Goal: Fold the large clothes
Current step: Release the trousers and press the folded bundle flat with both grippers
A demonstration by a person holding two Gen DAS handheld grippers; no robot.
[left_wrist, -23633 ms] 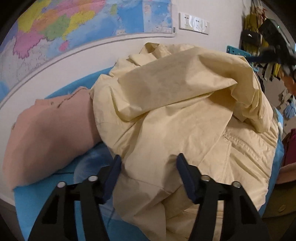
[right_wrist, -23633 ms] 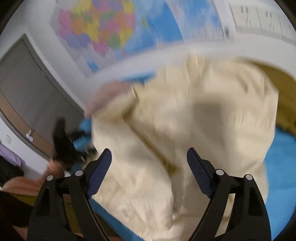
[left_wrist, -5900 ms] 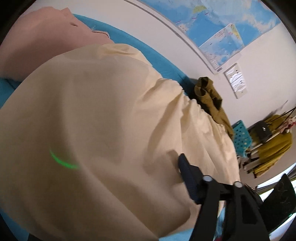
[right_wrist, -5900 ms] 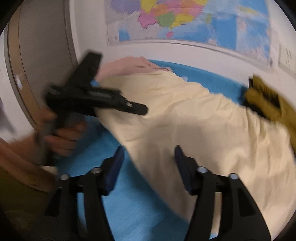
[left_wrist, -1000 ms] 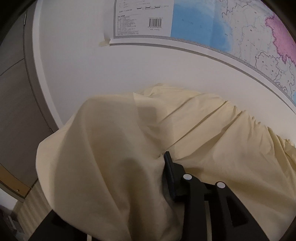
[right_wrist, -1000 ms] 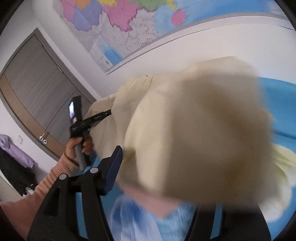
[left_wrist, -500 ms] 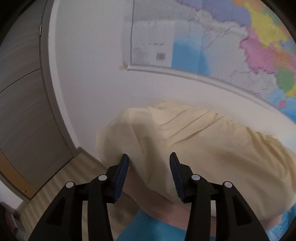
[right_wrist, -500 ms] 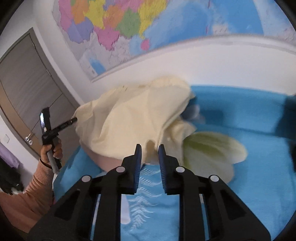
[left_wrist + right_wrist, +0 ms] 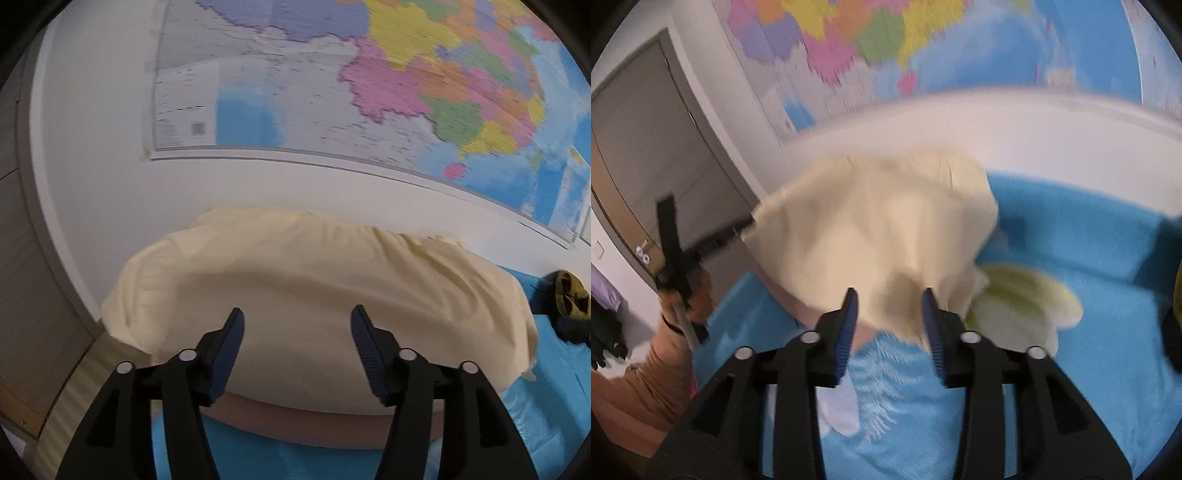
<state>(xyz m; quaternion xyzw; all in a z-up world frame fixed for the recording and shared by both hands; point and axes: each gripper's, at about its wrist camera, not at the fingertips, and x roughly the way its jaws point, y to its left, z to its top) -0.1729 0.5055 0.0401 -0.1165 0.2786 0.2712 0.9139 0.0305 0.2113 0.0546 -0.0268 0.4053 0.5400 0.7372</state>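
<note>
A: Where does the pale yellow cotton garment [image 9: 314, 295] lie?

B: Folded into a bundle on top of a pink folded garment [image 9: 317, 424], at the end of the blue bed cover [image 9: 1089, 332] next to the white wall [image 9: 96, 177] with the coloured map [image 9: 406, 74]. Probably stacked there to keep the finished pieces together.

A: Left tongs [image 9: 295, 350]?

B: Apart, nothing between them; the jaws have just been opening. The yellow bundle sits beyond the tips, not touched. I read this as a release after setting it down.

A: Right tongs [image 9: 889, 325]?

B: Also apart and empty, jaws just opening, narrower than the left. Bundle edge just beyond the tips. Picture blurred, so contact is uncertain.

A: Anything left over?

B: A crumpled olive-green garment [image 9: 570, 302] on the bed cover, well apart from the bundle; likely the next item.
</note>
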